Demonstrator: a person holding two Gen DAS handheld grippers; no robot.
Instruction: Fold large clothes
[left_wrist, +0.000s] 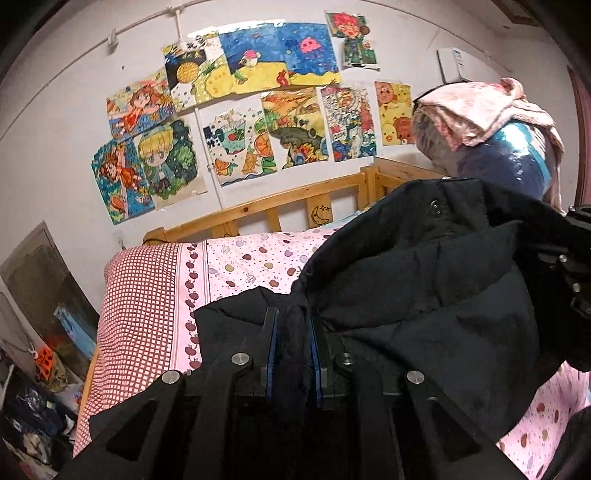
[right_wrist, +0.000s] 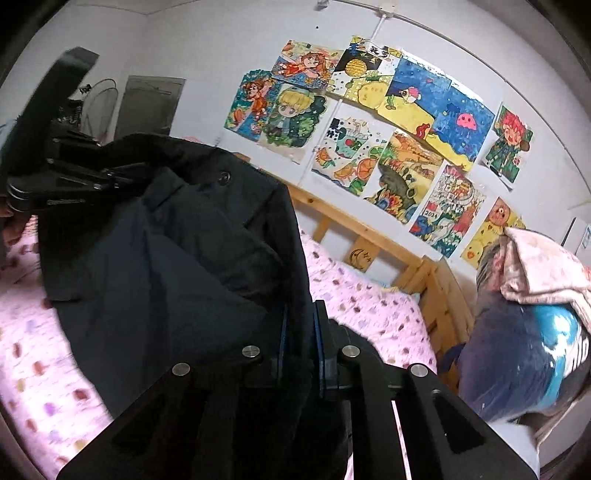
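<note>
A large black padded jacket (left_wrist: 424, 280) hangs lifted above the bed, stretched between both grippers. My left gripper (left_wrist: 293, 332) is shut on the jacket's edge, the fabric pinched between its blue-lined fingers. In the right wrist view the same jacket (right_wrist: 177, 258) drapes to the left, and my right gripper (right_wrist: 299, 325) is shut on another part of its edge. The other gripper (right_wrist: 62, 173) shows at the far left of that view, clamped on the jacket's collar side. A snap button (right_wrist: 222, 178) shows near the collar.
The bed (left_wrist: 236, 266) has a pink apple-print sheet and a red checked cover (left_wrist: 140, 302). A wooden headboard (left_wrist: 280, 210) runs along the wall under several drawings. A bulging bag with folded pink cloth on top (right_wrist: 528, 325) stands at the bed's right end. Clutter lies on the floor at left (left_wrist: 33, 406).
</note>
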